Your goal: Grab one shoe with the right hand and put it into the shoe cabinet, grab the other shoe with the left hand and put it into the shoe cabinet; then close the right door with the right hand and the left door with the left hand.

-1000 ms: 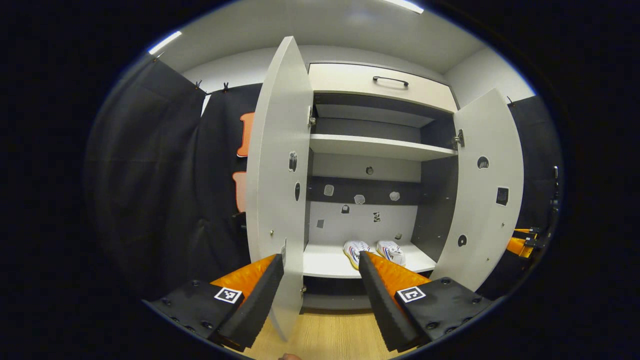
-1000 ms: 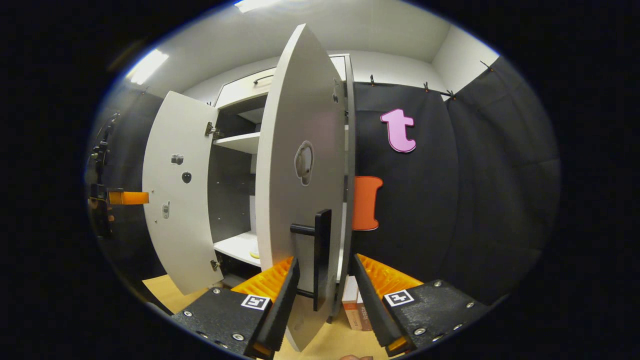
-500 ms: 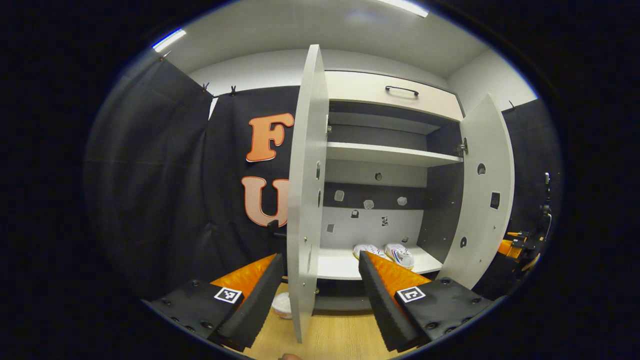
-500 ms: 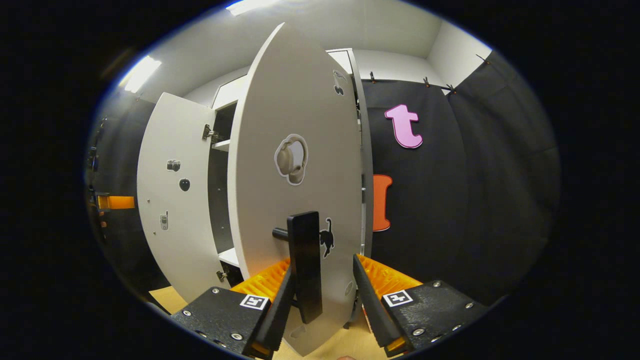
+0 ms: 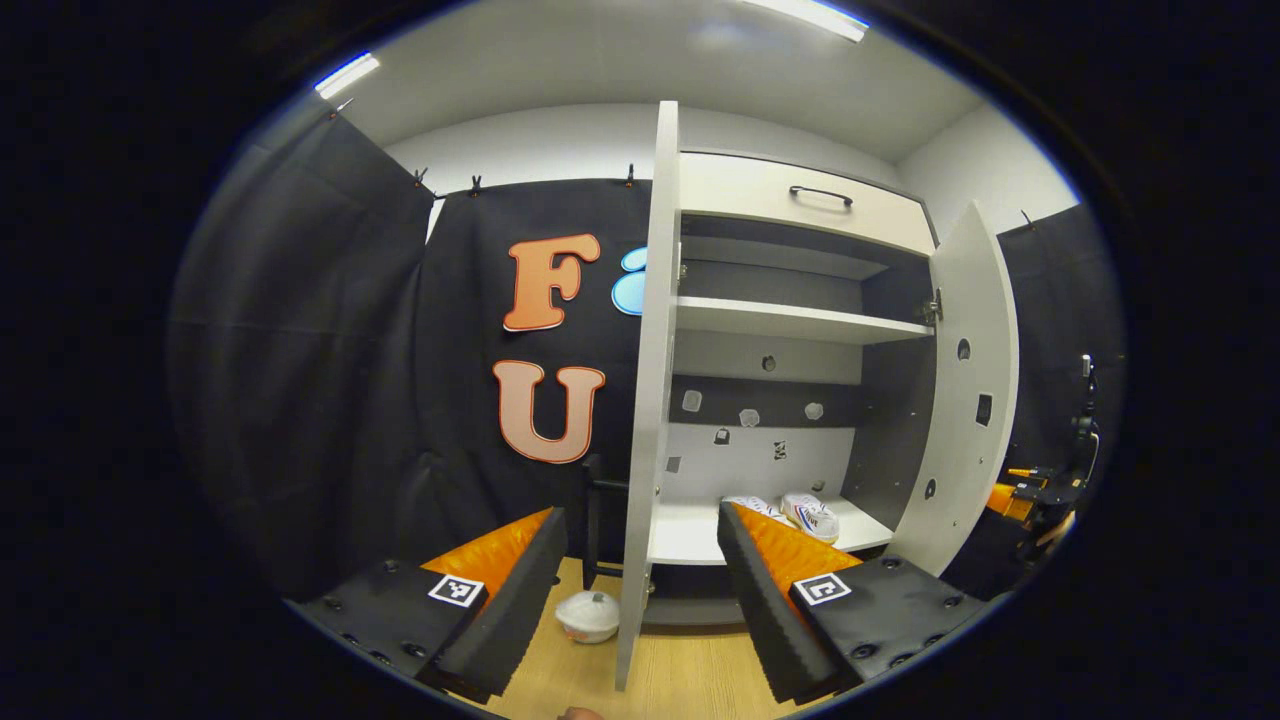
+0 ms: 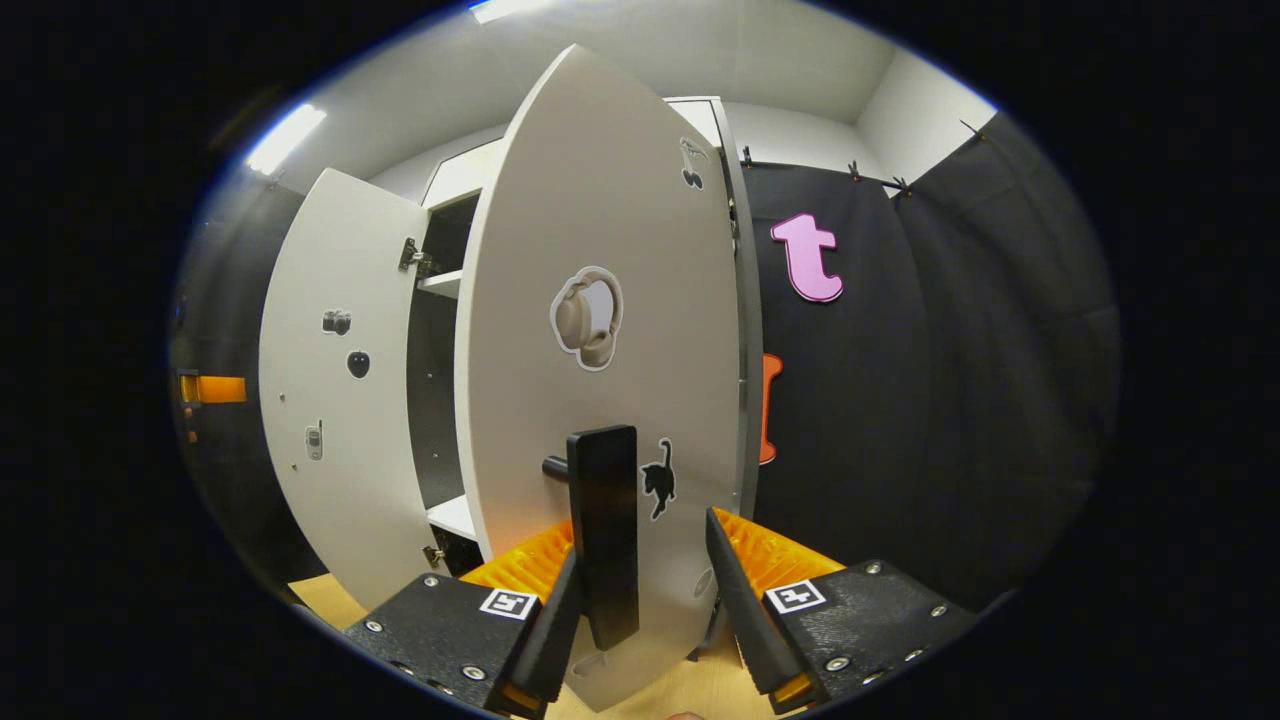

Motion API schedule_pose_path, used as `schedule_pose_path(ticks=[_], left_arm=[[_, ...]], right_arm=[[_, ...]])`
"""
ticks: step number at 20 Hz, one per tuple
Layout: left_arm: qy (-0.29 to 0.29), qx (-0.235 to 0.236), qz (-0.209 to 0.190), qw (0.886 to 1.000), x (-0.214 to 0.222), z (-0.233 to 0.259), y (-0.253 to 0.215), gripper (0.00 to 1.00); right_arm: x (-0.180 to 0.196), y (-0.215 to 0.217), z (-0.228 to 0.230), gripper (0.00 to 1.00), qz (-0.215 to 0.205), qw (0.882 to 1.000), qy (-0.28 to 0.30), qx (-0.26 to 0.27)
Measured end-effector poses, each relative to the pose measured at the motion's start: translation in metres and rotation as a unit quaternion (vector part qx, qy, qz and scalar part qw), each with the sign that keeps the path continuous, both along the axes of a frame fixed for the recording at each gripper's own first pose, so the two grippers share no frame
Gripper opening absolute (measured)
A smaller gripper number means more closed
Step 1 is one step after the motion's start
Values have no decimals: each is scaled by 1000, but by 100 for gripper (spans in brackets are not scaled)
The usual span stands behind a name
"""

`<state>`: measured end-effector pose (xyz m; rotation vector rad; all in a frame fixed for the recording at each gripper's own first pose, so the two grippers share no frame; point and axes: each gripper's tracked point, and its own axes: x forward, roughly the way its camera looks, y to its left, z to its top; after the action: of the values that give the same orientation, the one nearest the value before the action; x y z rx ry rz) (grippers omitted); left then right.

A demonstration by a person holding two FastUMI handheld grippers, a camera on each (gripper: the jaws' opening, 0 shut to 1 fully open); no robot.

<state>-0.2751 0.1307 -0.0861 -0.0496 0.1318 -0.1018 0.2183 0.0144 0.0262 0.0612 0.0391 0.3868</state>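
Right gripper (image 6: 640, 580) jaws apart around right door (image 6: 600, 250) handle (image 6: 603, 530).

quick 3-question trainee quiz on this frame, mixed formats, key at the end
1. True or false: both shoes lie on the lower shelf inside the shoe cabinet.
2. Multiple choice: in the right gripper view, what stands between the open fingers of the right gripper? A) a shoe B) the black handle of the right door C) the drawer handle
3. Fill in: in the left gripper view, the left gripper is open, and the left door shows nearly ___-on between its fingers.

Key: 1 true; 2 B; 3 edge
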Motion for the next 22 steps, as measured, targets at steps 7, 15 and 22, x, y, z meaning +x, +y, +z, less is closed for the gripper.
schedule_pose_path(ticks=[7,15,22], left_arm=[[9,-3,12,1000,7,-10,33,96],[4,-2,24,1000,20,-13,80,96],[14,1,-32,999,41,-40,72,96]], right_arm=[[29,84,-13,98,-13,1000,18,11],[65,123,-13,92,-39,999,17,7],[86,139,-18,92,-57,998,18,2]])
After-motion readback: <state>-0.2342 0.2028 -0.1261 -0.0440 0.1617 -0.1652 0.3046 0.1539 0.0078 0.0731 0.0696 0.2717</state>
